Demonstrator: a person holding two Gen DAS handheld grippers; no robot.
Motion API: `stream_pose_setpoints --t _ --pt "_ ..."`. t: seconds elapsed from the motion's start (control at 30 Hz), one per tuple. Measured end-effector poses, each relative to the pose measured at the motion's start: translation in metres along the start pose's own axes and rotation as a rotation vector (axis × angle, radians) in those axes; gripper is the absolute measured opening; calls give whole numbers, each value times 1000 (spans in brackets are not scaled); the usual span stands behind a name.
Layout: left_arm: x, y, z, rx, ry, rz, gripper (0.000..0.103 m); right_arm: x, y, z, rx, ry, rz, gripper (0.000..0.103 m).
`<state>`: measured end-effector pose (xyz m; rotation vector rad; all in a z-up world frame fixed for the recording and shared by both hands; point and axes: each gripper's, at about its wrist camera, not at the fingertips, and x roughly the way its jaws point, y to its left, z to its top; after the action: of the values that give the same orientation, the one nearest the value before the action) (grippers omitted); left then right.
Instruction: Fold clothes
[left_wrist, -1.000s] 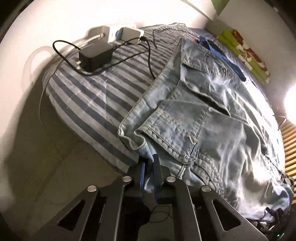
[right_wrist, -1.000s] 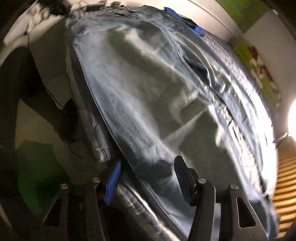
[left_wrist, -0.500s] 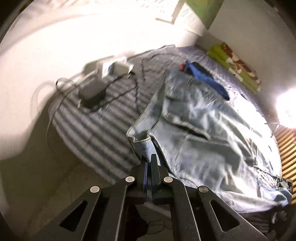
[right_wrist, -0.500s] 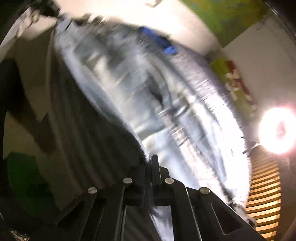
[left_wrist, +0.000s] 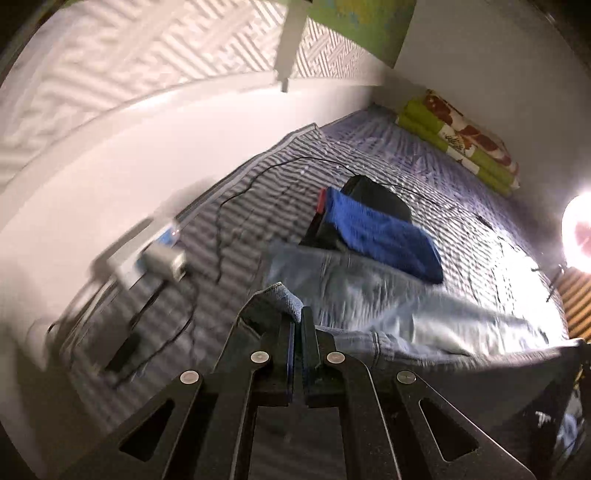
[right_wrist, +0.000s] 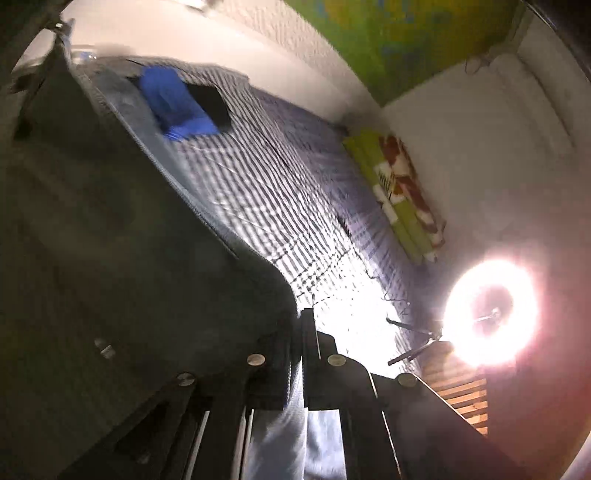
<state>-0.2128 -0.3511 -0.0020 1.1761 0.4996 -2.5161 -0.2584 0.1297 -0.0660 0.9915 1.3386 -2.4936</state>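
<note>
- Along the bed's (left_wrist: 280, 192) left edge, by the wall, a white power strip (left_wrist: 147, 254) and a dark adapter (left_wrist: 122, 354) lie on the striped cover with black cables; 1 second ago they sat close ahead of the left camera, now they lie lower and further off.
- The left gripper (left_wrist: 298, 325) is clenched on a denim corner of the jeans (left_wrist: 388, 295), as it was 1 second ago; that corner now rides up off the cover, where before it lay at the near edge.
- Beyond the jeans, towards the bed's middle, a folded blue cloth (left_wrist: 384, 236) rests on a black item (left_wrist: 376, 199).
- At the far right corner lies a green floral bundle (left_wrist: 461, 144); a bright lamp (left_wrist: 580, 236) glares past the right edge.
- The right gripper (right_wrist: 300, 328) has just closed its jaws and is grasping the jeans' other edge, with denim hanging dark across the left of its view.
- Judged from this, both ends are lifted, so the near half is probably being carried over for the 1st fold.
</note>
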Motion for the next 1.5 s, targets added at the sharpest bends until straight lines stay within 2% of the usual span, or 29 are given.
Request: stream_pose_setpoints --t 0.17,0.27,0.33,0.5,0.57,0.6,0.63,0.7,0.73,0.9,1.0,1.07,1.17,1.2,1.3,1.33,1.37,1.4,1.43,1.5 --pt "85 -28 45 32 60 95 2 109 10 36 -50 101 25 4" --pt "130 -35 58 45 95 138 2 161 28 43 -78 161 78 3" --pt "154 -35 62 54 114 154 2 185 40 43 -106 182 92 3" --pt "189 -31 71 73 182 156 3 209 59 39 -131 208 116 3" --pt "187 -30 73 95 191 132 8 215 62 39 -137 216 116 3" --pt "181 -28 75 101 195 109 15 216 63 38 -141 216 115 3" --pt "175 -23 75 103 189 100 31 216 63 37 -144 217 114 3" --pt "148 -9 74 111 117 119 56 213 63 33 -136 218 112 3" --pt "135 -1 73 119 86 120 59 212 64 33 -131 219 114 3" --pt "107 44 54 105 78 89 60 218 66 36 -118 221 107 4" --pt "118 62 45 56 121 46 63 213 74 35 -114 227 95 4" --pt "127 64 40 41 139 15 67 212 75 36 -113 231 92 4" --pt "145 57 31 37 154 5 68 214 71 40 -107 236 93 4" --pt "151 51 30 55 146 20 68 214 69 41 -93 240 100 4" --pt "179 36 29 127 164 202 67 217 62 43 -27 270 118 4" --pt "184 35 28 122 177 237 66 217 62 42 -16 277 126 5" --pt "181 35 28 105 171 225 65 214 61 42 -12 275 136 8" --pt "174 35 28 93 157 208 64 209 56 41 4 271 149 17" --pt "163 33 28 94 137 200 64 202 49 39 32 265 187 33" --pt "141 27 28 118 100 203 64 185 27 30 90 235 235 46"
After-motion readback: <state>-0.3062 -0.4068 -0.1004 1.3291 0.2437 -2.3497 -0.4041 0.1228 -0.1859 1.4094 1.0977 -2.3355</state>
